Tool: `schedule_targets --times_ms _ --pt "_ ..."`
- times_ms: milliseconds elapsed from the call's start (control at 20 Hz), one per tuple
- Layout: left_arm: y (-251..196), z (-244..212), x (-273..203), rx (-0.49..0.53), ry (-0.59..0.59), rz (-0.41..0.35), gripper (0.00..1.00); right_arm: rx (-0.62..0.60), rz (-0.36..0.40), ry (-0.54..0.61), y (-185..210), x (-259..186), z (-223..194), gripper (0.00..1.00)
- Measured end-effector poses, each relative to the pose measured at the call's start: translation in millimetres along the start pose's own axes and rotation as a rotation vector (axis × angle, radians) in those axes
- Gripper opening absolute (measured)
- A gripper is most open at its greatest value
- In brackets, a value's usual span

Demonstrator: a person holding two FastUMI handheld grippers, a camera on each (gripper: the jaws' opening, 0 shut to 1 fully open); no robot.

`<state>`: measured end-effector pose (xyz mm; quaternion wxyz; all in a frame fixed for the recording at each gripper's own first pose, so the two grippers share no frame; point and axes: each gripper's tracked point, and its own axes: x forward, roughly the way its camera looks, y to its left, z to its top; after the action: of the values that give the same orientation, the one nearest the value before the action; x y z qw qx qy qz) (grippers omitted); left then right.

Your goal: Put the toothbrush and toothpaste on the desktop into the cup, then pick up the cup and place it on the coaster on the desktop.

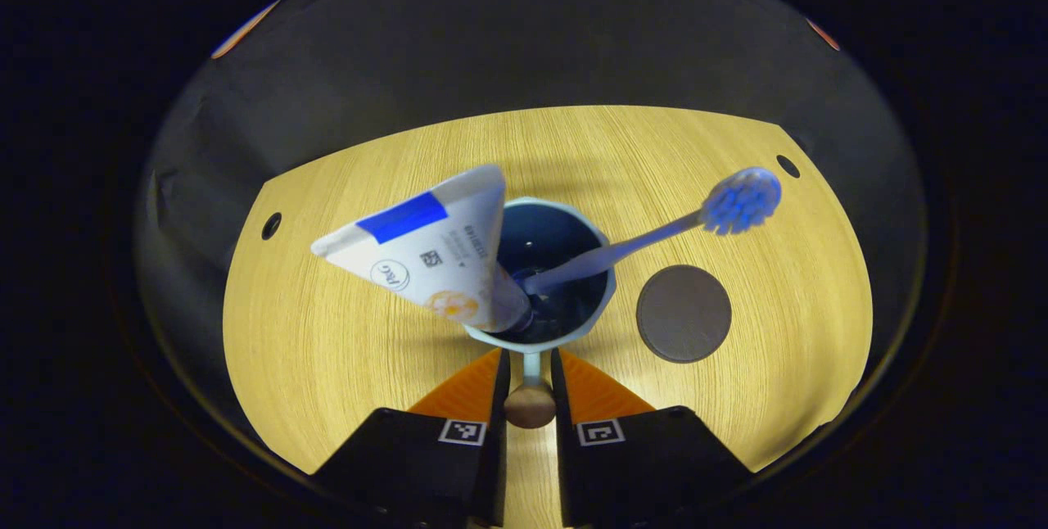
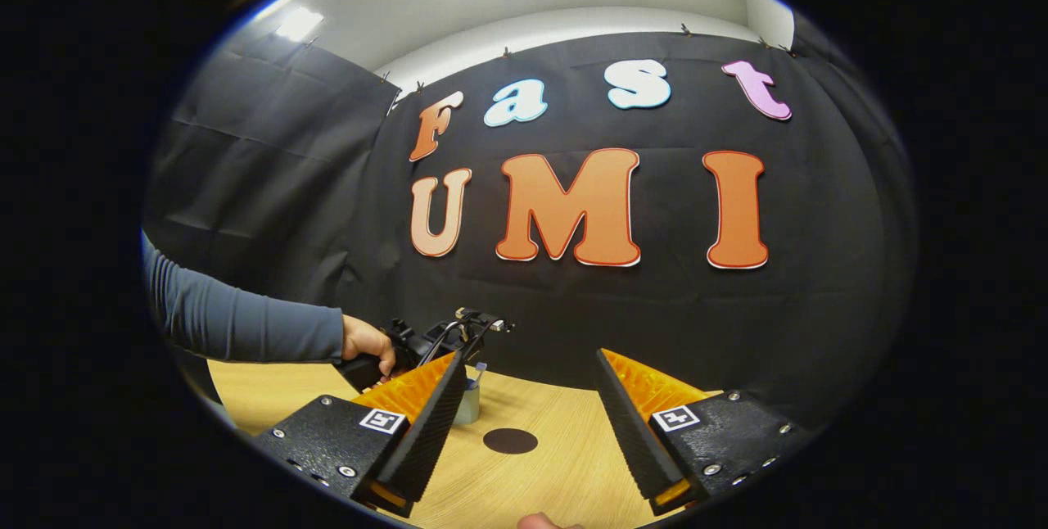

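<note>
So my left tongs (image 1: 530, 365) are pinched on the cup's handle (image 1: 530, 398), and the cup (image 1: 547, 267) sits on the desk (image 1: 344, 349) with the toothpaste (image 1: 426, 250) leaning out to the left and the toothbrush (image 1: 655, 234) poking out to the right, bristles up. The coaster (image 1: 684, 314) lies bare just beside the cup on its right, not touching. My right tongs (image 2: 528, 422) are spread wide and empty, held above the desk and well apart from the cup, facing the hand (image 2: 366, 342) on the other grip.
</note>
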<state>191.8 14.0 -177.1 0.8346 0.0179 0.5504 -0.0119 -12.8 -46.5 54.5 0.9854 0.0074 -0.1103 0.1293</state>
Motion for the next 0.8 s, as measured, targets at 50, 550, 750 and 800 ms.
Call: schedule_targets --times_ms 50,550,750,800 --pt "1 -1 0 -0.018 -0.004 -0.002 0.26 0.007 -0.009 0.0 -2 -2 0 0.94" --pt "-5 11 0 -0.056 -0.103 -0.035 0.16 0.068 -0.082 -0.029 -30 -32 12 0.95" --pt "-7 15 4 -0.012 -0.134 -0.072 0.17 0.067 -0.119 -0.026 -43 -43 13 0.94" --pt "-8 14 5 -0.004 -0.134 -0.085 0.17 0.069 -0.125 -0.024 -46 -47 11 0.94"
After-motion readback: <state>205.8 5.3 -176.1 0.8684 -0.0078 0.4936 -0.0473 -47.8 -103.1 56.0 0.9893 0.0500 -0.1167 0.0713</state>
